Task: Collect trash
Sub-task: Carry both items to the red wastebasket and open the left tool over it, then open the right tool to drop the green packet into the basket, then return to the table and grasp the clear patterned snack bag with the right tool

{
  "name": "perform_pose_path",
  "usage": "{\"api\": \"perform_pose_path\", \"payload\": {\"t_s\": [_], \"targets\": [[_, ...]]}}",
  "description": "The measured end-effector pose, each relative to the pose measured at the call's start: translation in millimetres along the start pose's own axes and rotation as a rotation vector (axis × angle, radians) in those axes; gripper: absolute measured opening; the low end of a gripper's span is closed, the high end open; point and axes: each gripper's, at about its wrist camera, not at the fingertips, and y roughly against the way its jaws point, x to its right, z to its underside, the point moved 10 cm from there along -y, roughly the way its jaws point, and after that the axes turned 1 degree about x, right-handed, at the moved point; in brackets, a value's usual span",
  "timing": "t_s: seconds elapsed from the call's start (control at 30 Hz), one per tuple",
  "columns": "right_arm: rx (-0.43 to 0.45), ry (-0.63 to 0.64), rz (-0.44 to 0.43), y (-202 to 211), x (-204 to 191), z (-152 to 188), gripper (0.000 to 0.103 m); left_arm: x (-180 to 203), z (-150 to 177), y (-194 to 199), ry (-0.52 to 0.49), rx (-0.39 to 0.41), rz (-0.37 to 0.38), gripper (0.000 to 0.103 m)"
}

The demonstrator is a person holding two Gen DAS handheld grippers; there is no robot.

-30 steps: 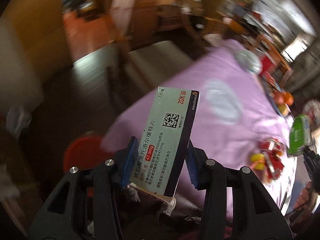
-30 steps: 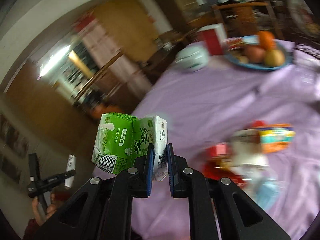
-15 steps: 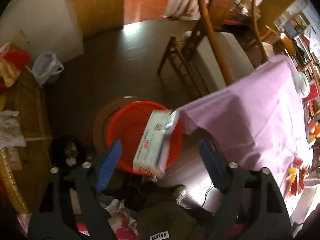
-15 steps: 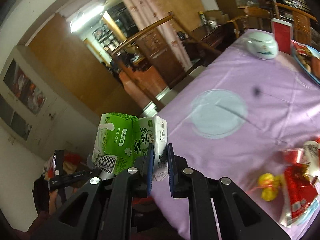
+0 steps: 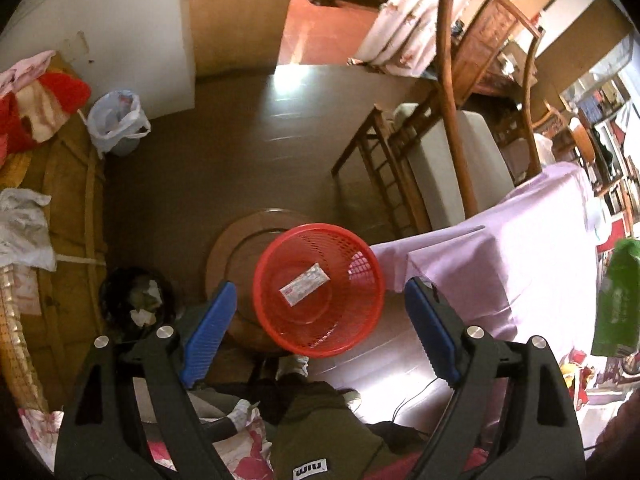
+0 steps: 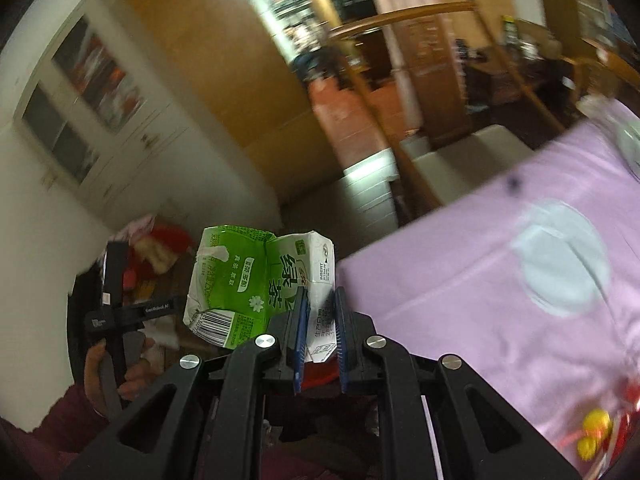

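My left gripper (image 5: 320, 290) points down over a red mesh basket (image 5: 362, 320) on the floor. Its jaws are opening and nothing is between them. A pale medicine box (image 5: 305, 283) lies flat on the basket's bottom. My right gripper (image 6: 320, 296) is shut on a crushed green tea carton (image 6: 240, 280), held in the air off the corner of the table with the purple cloth (image 6: 480, 280). That carton (image 5: 618, 292) also shows at the right edge of the left wrist view. Red wrappers and yellow sweets (image 6: 592, 432) lie on the cloth.
A wooden chair (image 5: 452, 120) stands beside the table (image 5: 520, 260). Left of the basket sits a black bin with paper (image 5: 136, 304), and a white plastic bag (image 5: 116, 120) stands by the wall. The person's legs and shoe (image 5: 296, 364) are just below the basket.
The medicine box left my left gripper and dropped into the red basket as the jaws spread wide. My right gripper carried the green carton from over the table towards its corner.
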Motion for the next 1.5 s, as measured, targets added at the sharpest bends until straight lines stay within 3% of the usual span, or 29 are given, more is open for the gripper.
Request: {"api": "perform_pose_path", "payload": {"t_s": [0.13,0.17,0.2,0.23,0.47,0.7,0.93,1.23,1.5], "targets": [[-0.058,0.07,-0.056,-32,-35,-7,0.016,-16,4,14,0.019,0.026,-0.02,0.084],[-0.069,0.075,-0.069,-39,-41,-9,0.02,-20,5,16,0.021,0.03,-0.023,0.084],[-0.083,0.072,-0.088,-47,-48,-10,0.032,-23,6,19,0.022,0.034,-0.028,0.085],[-0.085,0.072,-0.09,-51,-53,-11,0.037,-26,5,21,0.02,0.038,-0.036,0.086],[-0.034,0.079,-0.016,-32,-36,-19,0.039,-10,-6,18,-0.029,0.048,-0.016,0.087],[0.014,-0.049,0.114,11,31,-2,0.039,80,-21,2,-0.257,0.02,0.048,0.087],[0.097,-0.247,0.233,68,100,33,0.039,178,-2,-12,-0.505,-0.009,0.114,0.087],[0.218,-0.435,0.387,144,157,95,0.042,297,61,-24,-0.859,-0.044,0.187,0.087],[0.329,-0.67,0.556,217,193,181,0.046,391,143,-24,-1.147,-0.08,0.296,0.087]]}}
